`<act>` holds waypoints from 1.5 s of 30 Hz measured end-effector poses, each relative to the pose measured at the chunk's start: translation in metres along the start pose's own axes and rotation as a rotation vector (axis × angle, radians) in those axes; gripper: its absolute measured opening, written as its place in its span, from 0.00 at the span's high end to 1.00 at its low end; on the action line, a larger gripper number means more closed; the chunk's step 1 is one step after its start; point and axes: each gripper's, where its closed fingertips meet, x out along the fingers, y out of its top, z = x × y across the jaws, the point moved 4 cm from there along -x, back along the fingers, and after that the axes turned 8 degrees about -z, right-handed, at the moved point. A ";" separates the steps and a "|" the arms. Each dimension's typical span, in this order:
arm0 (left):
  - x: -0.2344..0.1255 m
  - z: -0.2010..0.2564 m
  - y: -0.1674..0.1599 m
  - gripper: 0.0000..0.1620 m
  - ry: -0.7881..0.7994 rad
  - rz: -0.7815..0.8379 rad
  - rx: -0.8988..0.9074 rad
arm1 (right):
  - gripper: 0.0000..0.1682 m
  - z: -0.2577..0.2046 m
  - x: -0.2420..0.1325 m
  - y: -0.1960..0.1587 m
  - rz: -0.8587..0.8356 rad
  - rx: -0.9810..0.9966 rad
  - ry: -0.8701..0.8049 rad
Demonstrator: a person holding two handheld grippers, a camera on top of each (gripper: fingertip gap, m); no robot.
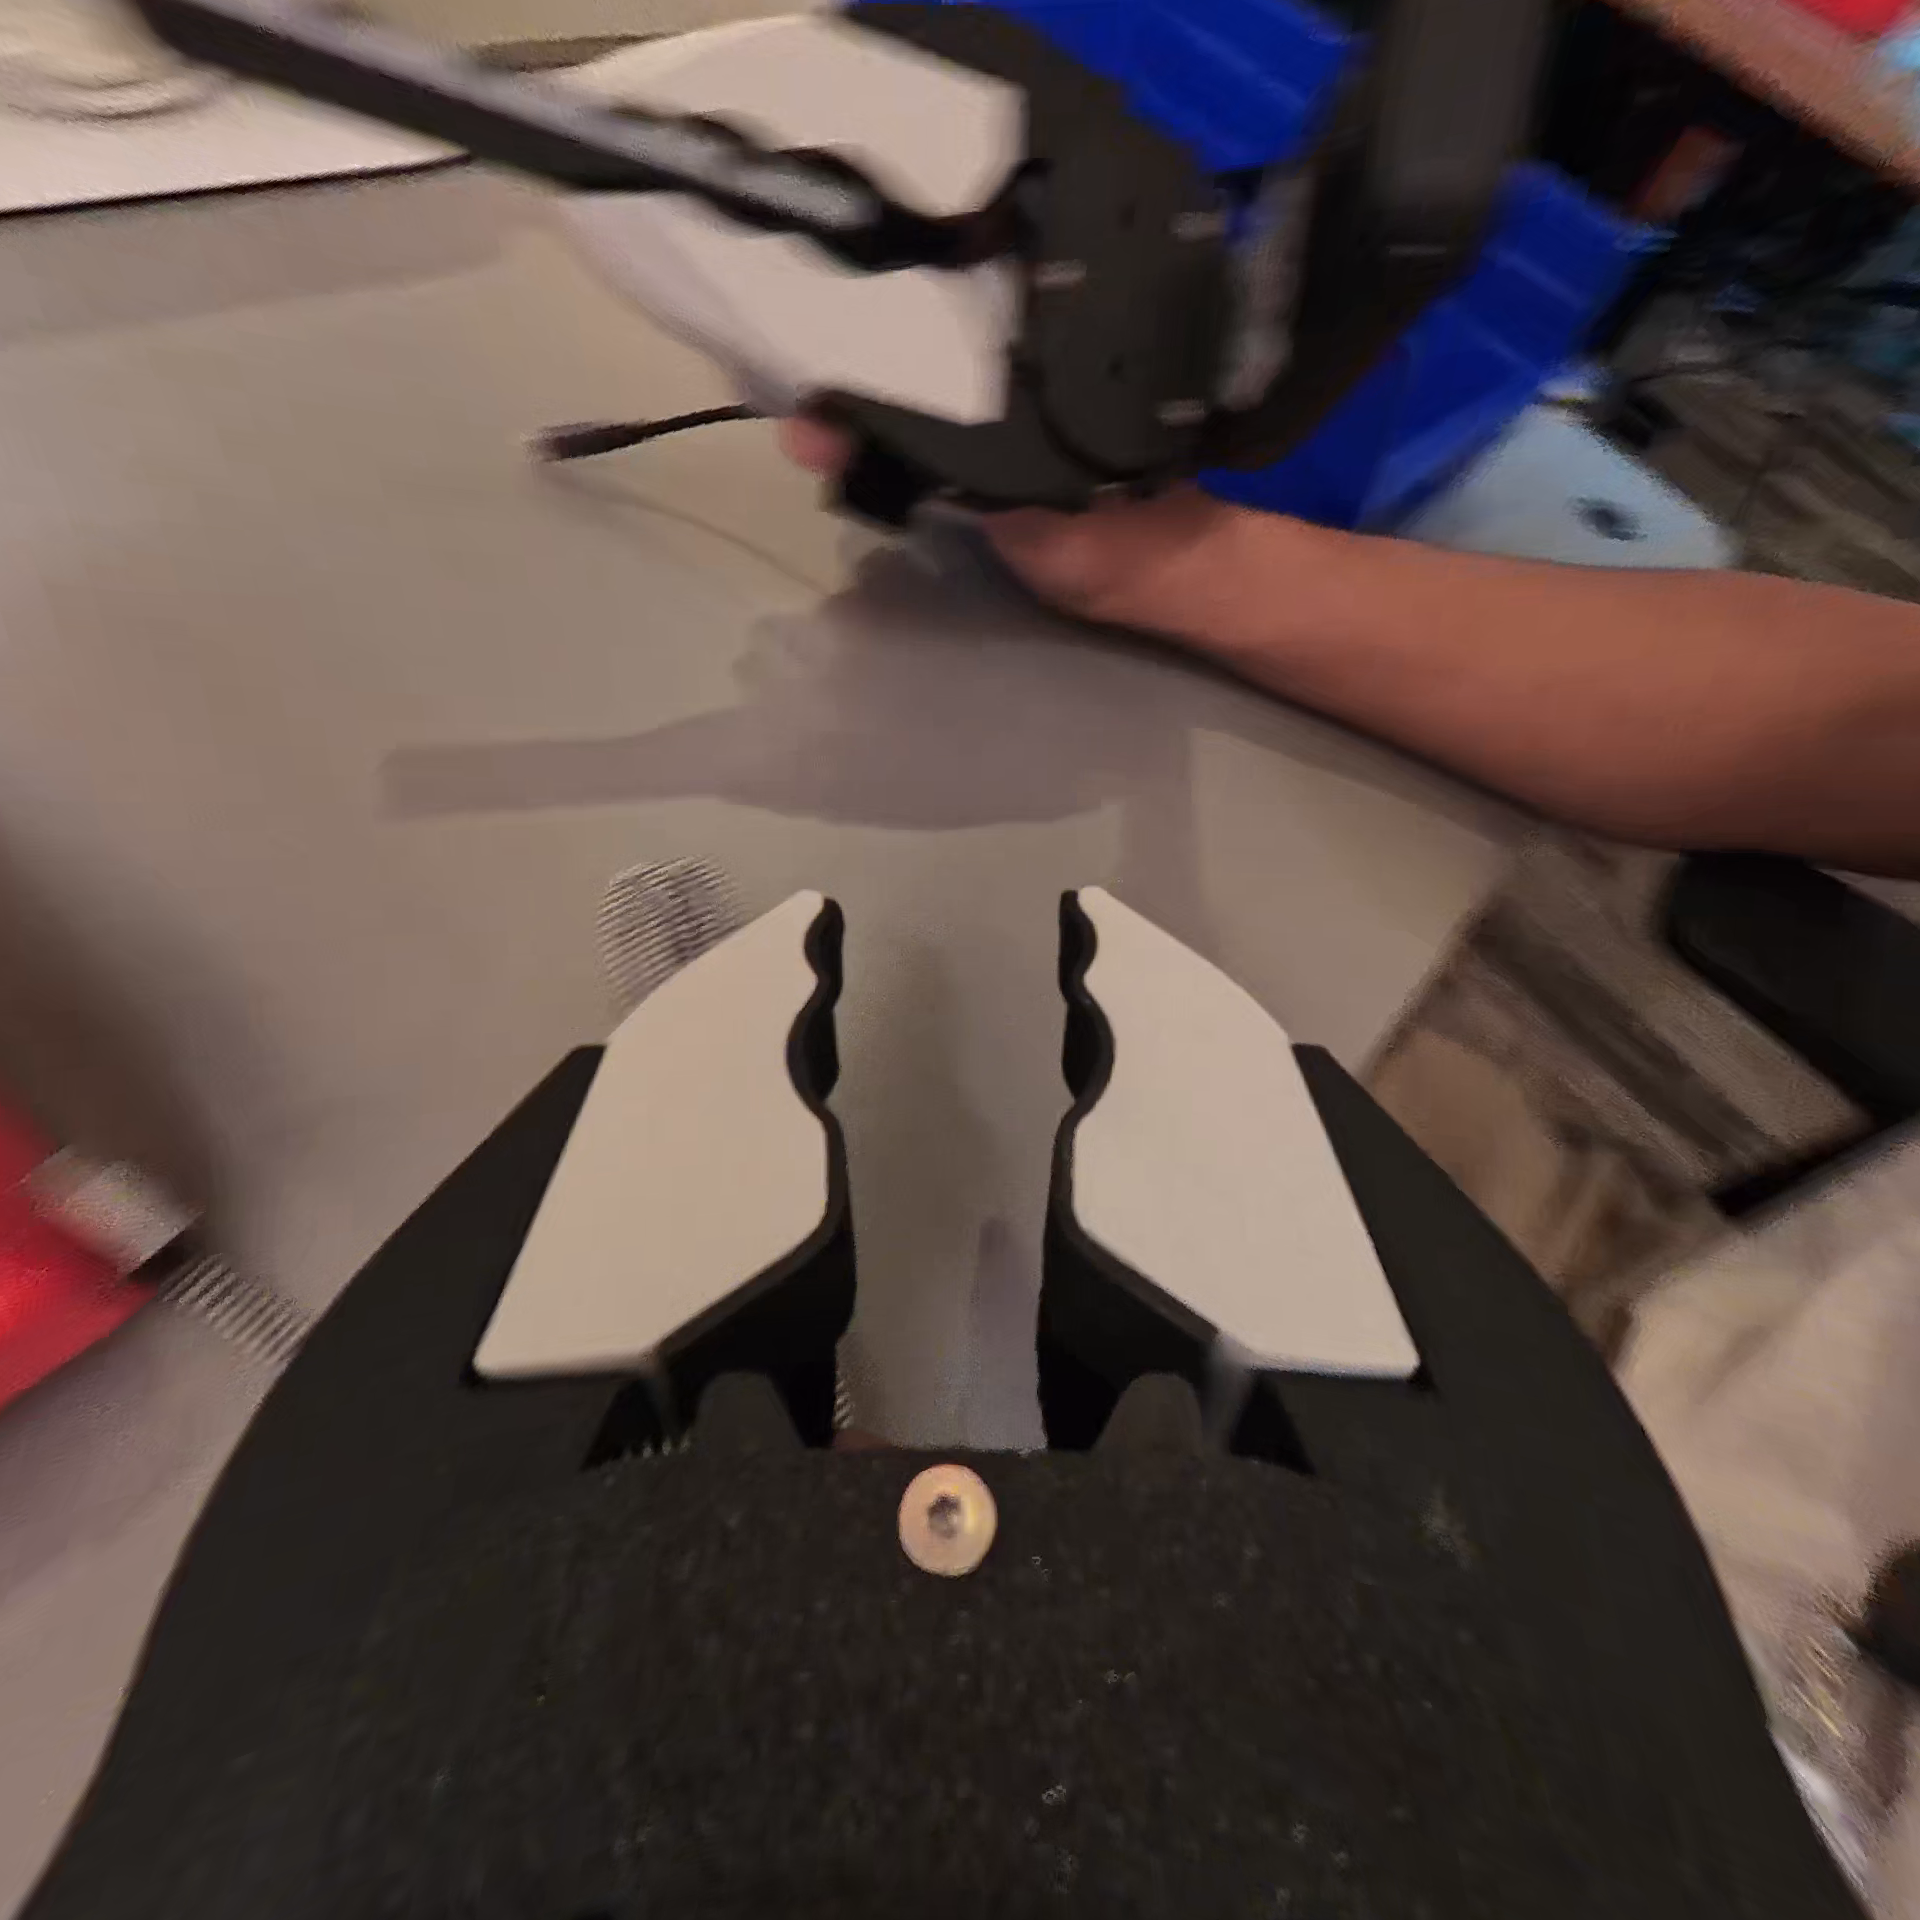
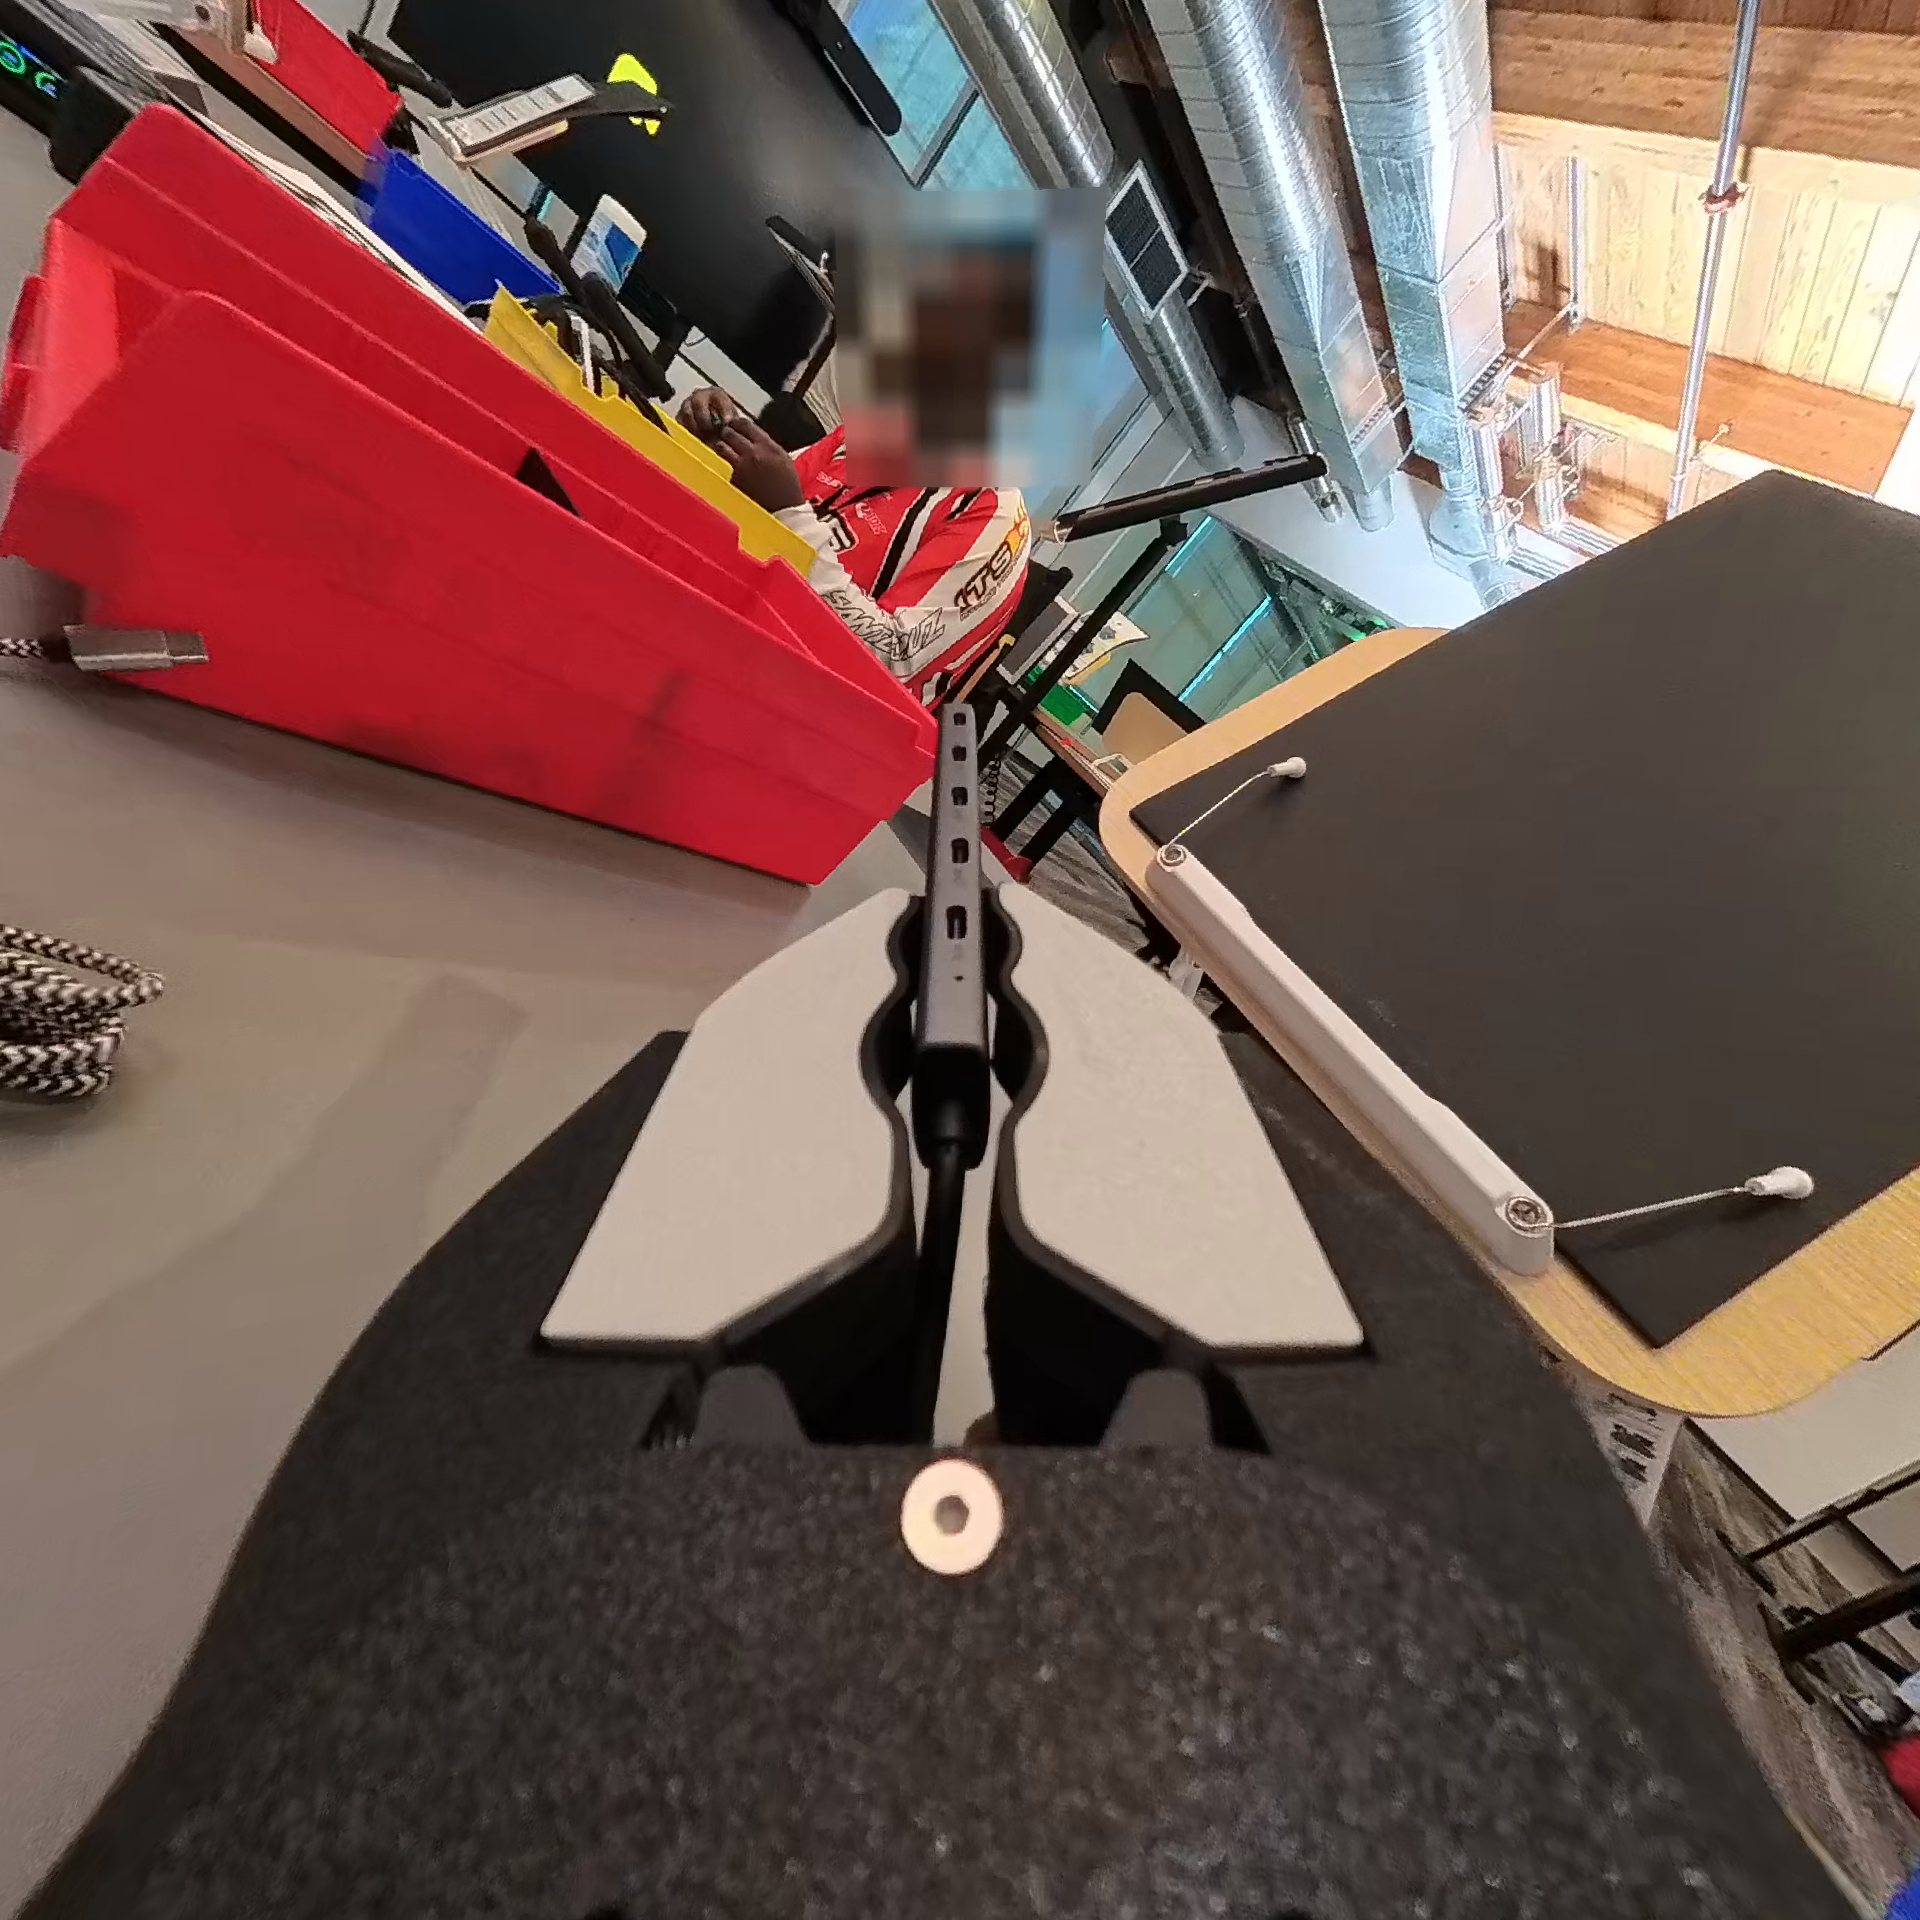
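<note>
USB hub (image 2: pixel 958 914) pinched in right claw (image 2: pixel 954 925); left claw (image 1: pixel 948 914) spread, empty, above table (image 1: pixel 312 623).

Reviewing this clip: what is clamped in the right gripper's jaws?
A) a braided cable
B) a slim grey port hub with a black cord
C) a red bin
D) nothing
B: in the right wrist view the right gripper is shut on the slim grey hub, whose black cord runs back between the jaws.

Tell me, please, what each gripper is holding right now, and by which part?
The right gripper is shut on the slim grey hub, gripping its cable end. The left gripper is open and holds nothing.
</note>
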 end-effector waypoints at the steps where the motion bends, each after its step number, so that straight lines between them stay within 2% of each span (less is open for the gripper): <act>1: -0.005 -0.022 -0.007 0.77 0.127 -0.018 -0.058 | 0.94 0.000 0.000 0.000 -0.001 0.003 0.001; 4: -0.022 -0.086 -0.038 0.77 0.533 -0.102 -0.212 | 0.94 -0.001 0.001 0.000 -0.002 0.002 0.006; 6: -0.022 -0.100 -0.055 0.76 0.631 -0.160 -0.300 | 0.94 -0.003 0.001 0.000 -0.004 -0.009 0.012; 10: -0.005 -0.099 -0.067 0.76 0.572 -0.184 -0.383 | 0.94 -0.005 0.001 0.001 -0.002 -0.020 0.020; 14: 0.004 -0.107 -0.063 0.79 0.580 -0.198 -0.358 | 0.94 -0.007 0.002 0.001 -0.002 -0.022 0.033; 20: 0.029 -0.069 -0.050 0.82 0.372 -0.188 -0.268 | 0.94 -0.008 0.002 0.001 -0.007 -0.028 0.035; 25: 0.035 -0.063 -0.039 0.81 0.406 -0.204 -0.116 | 0.94 -0.008 0.002 0.001 -0.008 -0.026 0.034; 28: 0.035 -0.075 -0.032 0.80 0.493 -0.207 -0.035 | 0.95 -0.009 0.002 0.001 -0.006 -0.027 0.037; 35: 0.044 -0.091 -0.032 0.82 0.518 -0.213 -0.104 | 0.94 -0.009 0.002 0.001 -0.002 -0.023 0.040; 36: 0.045 -0.091 -0.032 0.82 0.511 -0.207 -0.122 | 0.94 -0.009 0.002 0.002 -0.002 -0.024 0.041; 37: 0.045 -0.091 -0.031 0.85 0.491 -0.199 -0.139 | 0.94 -0.010 0.002 0.002 -0.001 -0.026 0.043; 38: 0.046 -0.090 -0.030 0.92 0.463 -0.185 -0.158 | 0.94 -0.010 0.002 0.002 -0.001 -0.028 0.044; 39: 0.047 -0.090 -0.030 0.94 0.430 -0.175 -0.177 | 0.95 -0.011 0.002 0.002 0.000 -0.031 0.045; 42: 0.043 -0.084 -0.023 0.94 0.343 -0.118 -0.186 | 0.95 -0.012 0.002 0.002 0.002 -0.037 0.047; 45: 0.028 -0.075 -0.004 0.94 0.335 -0.038 -0.060 | 0.95 -0.013 0.001 0.004 0.012 -0.042 0.050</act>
